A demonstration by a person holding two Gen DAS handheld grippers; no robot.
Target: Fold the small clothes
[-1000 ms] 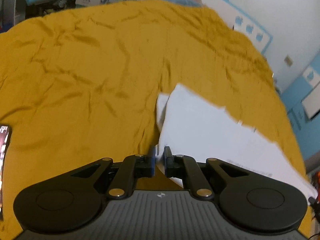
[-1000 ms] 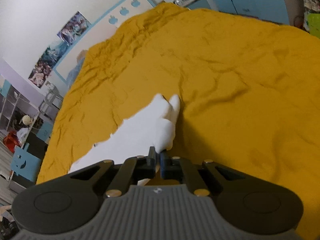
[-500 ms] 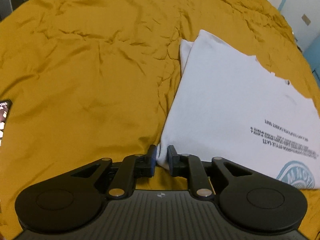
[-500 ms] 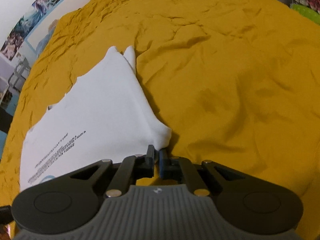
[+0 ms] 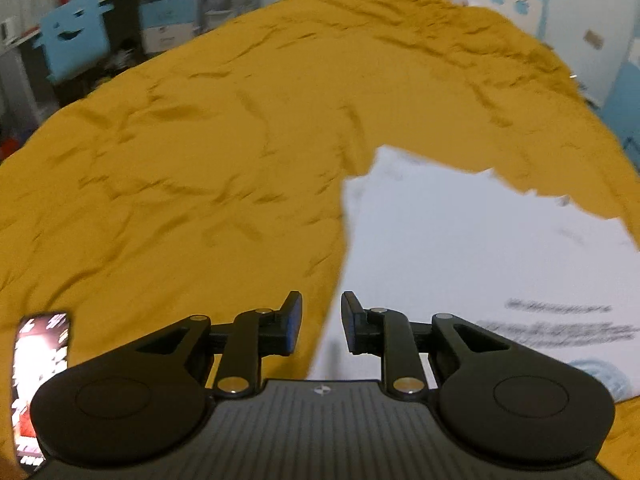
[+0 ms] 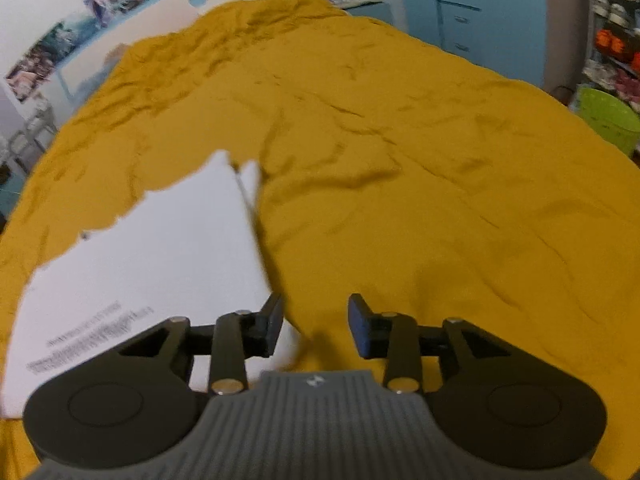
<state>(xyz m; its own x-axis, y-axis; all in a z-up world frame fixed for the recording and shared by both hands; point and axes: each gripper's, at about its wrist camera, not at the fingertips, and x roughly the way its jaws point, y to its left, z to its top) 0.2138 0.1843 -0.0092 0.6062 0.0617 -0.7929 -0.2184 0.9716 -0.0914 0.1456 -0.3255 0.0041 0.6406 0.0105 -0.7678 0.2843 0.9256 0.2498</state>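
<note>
Now white shirt (image 5: 460, 248) flat between both opening, empty tongs, left (image 5: 320, 322) and right (image 6: 316, 326).

shirt (image 5: 460, 248) on bedspread (image 5: 200, 160) | phone (image 5: 40, 380) on bedspread, left of shirt

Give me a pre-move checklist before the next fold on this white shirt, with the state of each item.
1. Left gripper free of the white shirt: ok, jaws opening, nothing pinched.
2. Right gripper free of the shirt: ok, jaws opening, shirt corner just beside its left finger.
3. Shirt lying flat on the yellow bedspread: ok.
4. Printed side up: ok, text visible.
5. Sleeves tucked in: cannot tell.
6. Phone clear of the shirt: ok.
</note>
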